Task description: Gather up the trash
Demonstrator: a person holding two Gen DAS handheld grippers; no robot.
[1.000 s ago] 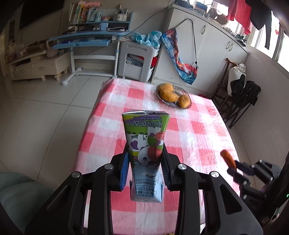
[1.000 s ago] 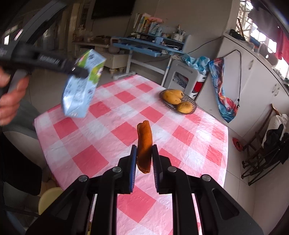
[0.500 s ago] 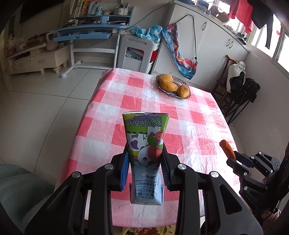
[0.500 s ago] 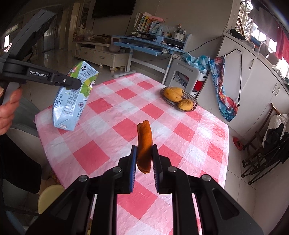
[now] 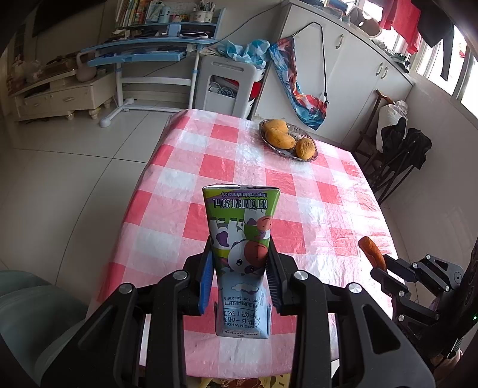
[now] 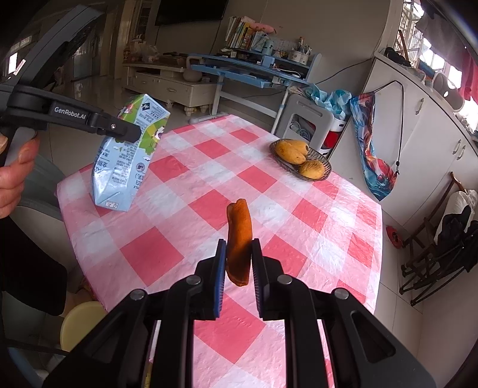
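Overhead, left claw (image 5: pixel 239 277) pinching dented blue-green milk carton (image 5: pixel 242 253), right claw (image 6: pixel 238 262) clamping orange peel (image 6: pixel 238 235)

A lived-in home: a worktop (image 5: pixel 227 167) under a pink checked cloth, a bowl of mangoes (image 5: pixel 288 138), a blue study desk (image 5: pixel 155 50) with books, white cupboards (image 5: pixel 352 71), laundry (image 5: pixel 400 15) by the window.

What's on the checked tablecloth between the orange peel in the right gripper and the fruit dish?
Nothing: in the right wrist view, bare red-and-white checked tablecloth separates the orange peel from the metal fruit dish.
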